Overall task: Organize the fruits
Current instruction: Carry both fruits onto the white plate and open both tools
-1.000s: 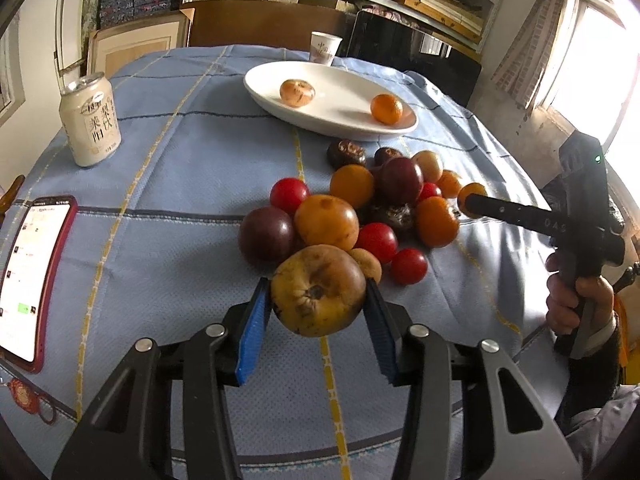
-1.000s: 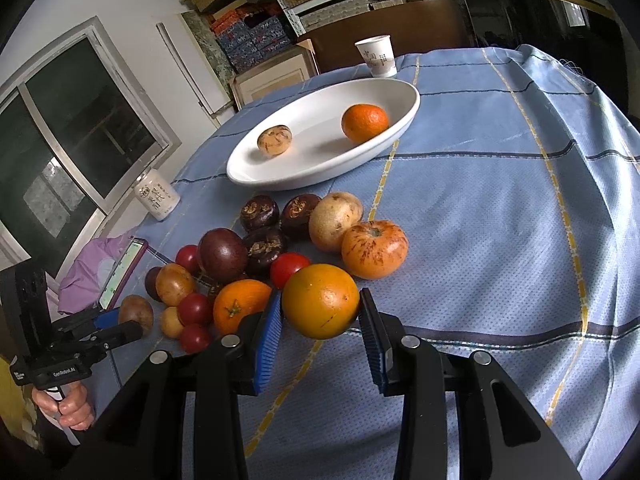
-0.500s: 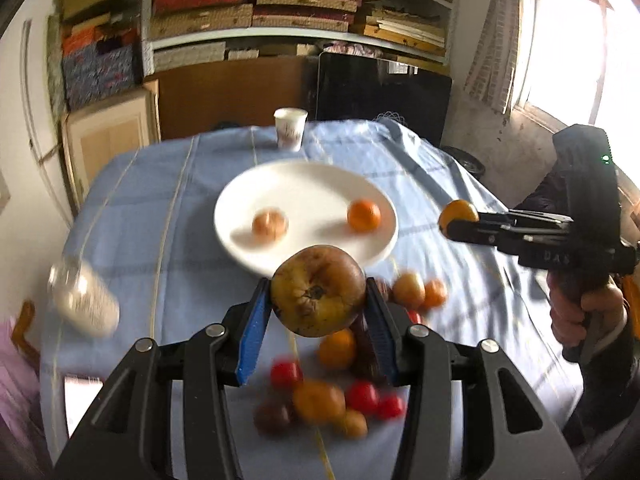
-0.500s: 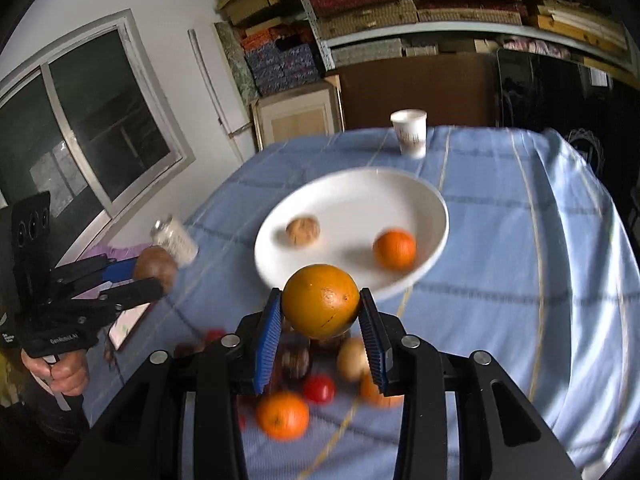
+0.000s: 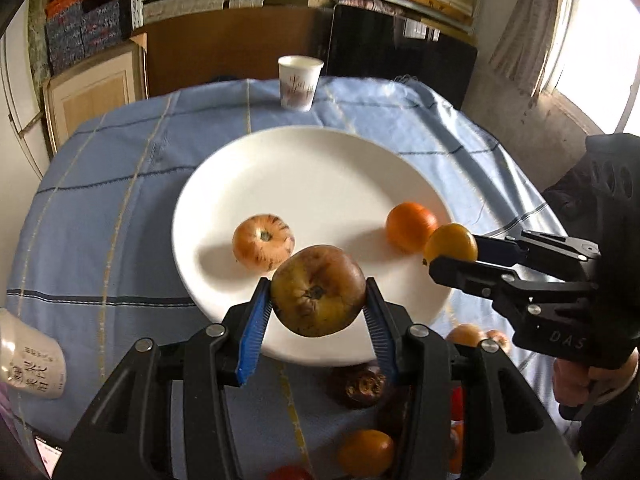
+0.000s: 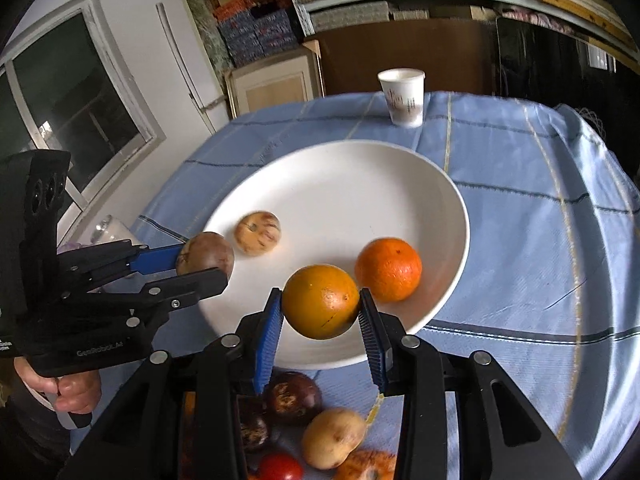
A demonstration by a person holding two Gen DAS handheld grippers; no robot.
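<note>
My left gripper (image 5: pixel 318 300) is shut on a brown-yellow apple (image 5: pixel 318 290) and holds it above the near rim of the white plate (image 5: pixel 312 168). My right gripper (image 6: pixel 320 312) is shut on an orange (image 6: pixel 320 300) above the plate's near edge (image 6: pixel 340 184). On the plate lie a striped pale fruit (image 5: pixel 262 242) and a tangerine (image 5: pixel 410 226); they also show in the right wrist view, the pale fruit (image 6: pixel 257 233) and the tangerine (image 6: pixel 388 269). Each gripper shows in the other's view: the right one (image 5: pixel 452 258), the left one (image 6: pixel 206 266).
A paper cup (image 5: pixel 299 82) stands behind the plate on the blue cloth (image 5: pixel 120 160). A drink can (image 5: pixel 30 362) stands at the left. Loose fruits lie under the grippers: dark ones (image 6: pixel 292 398), a pale one (image 6: pixel 334 438), a red tomato (image 6: pixel 280 468), an orange one (image 5: pixel 364 452).
Both grippers have risen from the fruit pile and moved forward over the plate, each carrying its fruit. The plate now fills the middle of both views.
</note>
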